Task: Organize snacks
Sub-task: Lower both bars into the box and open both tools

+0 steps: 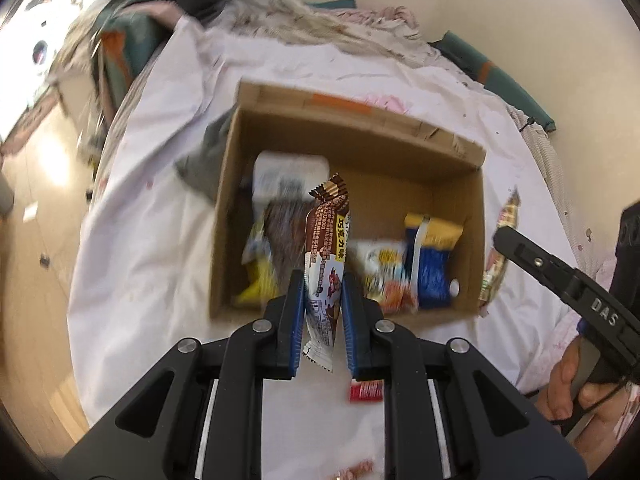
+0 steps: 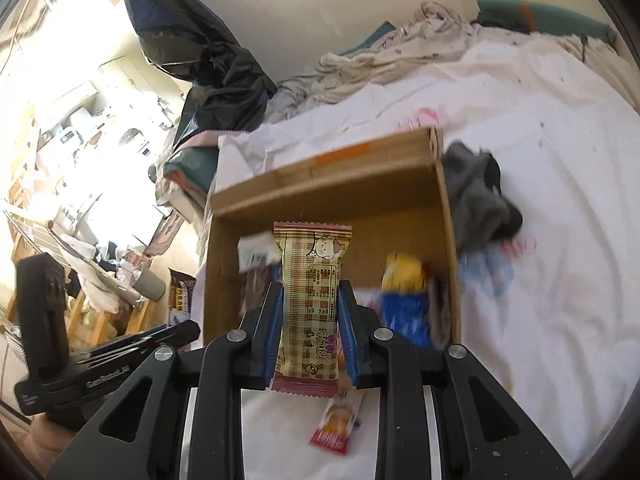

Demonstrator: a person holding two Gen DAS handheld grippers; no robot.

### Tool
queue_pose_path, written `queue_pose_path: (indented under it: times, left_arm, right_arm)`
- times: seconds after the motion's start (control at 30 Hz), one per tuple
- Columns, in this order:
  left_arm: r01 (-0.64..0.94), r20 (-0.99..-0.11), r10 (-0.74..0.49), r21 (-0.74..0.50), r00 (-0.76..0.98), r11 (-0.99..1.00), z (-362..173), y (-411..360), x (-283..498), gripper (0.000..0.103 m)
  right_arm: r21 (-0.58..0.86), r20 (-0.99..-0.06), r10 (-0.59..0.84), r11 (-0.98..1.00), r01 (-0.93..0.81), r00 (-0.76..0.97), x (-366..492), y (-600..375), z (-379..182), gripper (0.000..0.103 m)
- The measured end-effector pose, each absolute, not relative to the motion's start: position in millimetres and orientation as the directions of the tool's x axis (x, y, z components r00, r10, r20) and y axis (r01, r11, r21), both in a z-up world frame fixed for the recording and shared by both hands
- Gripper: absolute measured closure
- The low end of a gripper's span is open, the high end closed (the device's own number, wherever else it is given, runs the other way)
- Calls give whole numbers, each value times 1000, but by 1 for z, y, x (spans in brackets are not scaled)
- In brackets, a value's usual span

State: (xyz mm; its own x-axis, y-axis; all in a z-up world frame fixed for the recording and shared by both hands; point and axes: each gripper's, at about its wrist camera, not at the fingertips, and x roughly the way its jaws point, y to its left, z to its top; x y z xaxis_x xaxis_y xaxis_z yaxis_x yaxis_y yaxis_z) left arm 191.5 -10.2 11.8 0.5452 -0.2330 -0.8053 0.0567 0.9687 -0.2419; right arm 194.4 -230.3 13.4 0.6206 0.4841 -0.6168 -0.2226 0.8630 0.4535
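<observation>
An open cardboard box (image 1: 400, 128) sits on a white bedsheet and holds several snack packets; it also shows in the right wrist view (image 2: 324, 184). My left gripper (image 1: 322, 280) is shut on a brown chocolate snack packet (image 1: 326, 248), held upright above the box's near edge. My right gripper (image 2: 310, 292) is shut on a beige checked snack packet (image 2: 310, 280), held upright over the box's near edge. The right gripper (image 1: 568, 280) also shows at the right of the left wrist view. The left gripper (image 2: 120, 356) shows at the lower left of the right wrist view.
A small red packet (image 1: 366, 391) lies on the sheet under my left gripper. A red and orange packet (image 2: 338, 420) lies under my right gripper. A grey cloth (image 2: 476, 196) lies against the box's side. Rumpled bedding (image 1: 320, 20) is behind the box. A black bag (image 2: 200, 60) hangs beyond it.
</observation>
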Motion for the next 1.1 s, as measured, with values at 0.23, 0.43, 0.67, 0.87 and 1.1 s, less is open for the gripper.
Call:
queue_pose_path:
  times: [0.23, 0.43, 0.67, 0.87, 1.1]
  left_arm:
    - [96, -795, -258, -246, 550, 964, -19, -22, 215, 89]
    - [96, -815, -277, -266, 509, 959, -28, -30, 221, 88]
    - [97, -815, -327, -321, 478, 942, -33, -33, 226, 87]
    - [54, -835, -330, -343, 441, 938, -43, -30, 229, 87]
    - [70, -830, -327, -332, 452, 941, -40, -34, 227, 87]
  right_arm:
    - [459, -660, 459, 873, -164, 594, 217, -235, -16, 75]
    - [433, -714, 452, 885, -169, 536, 228, -224, -36, 75]
    - [473, -728, 496, 863, -177, 473, 235, -209, -53, 75]
    - [490, -730, 511, 854, -175, 454, 236, -205, -58, 75]
    - [497, -725, 517, 850, -174, 455, 238, -203, -58, 72]
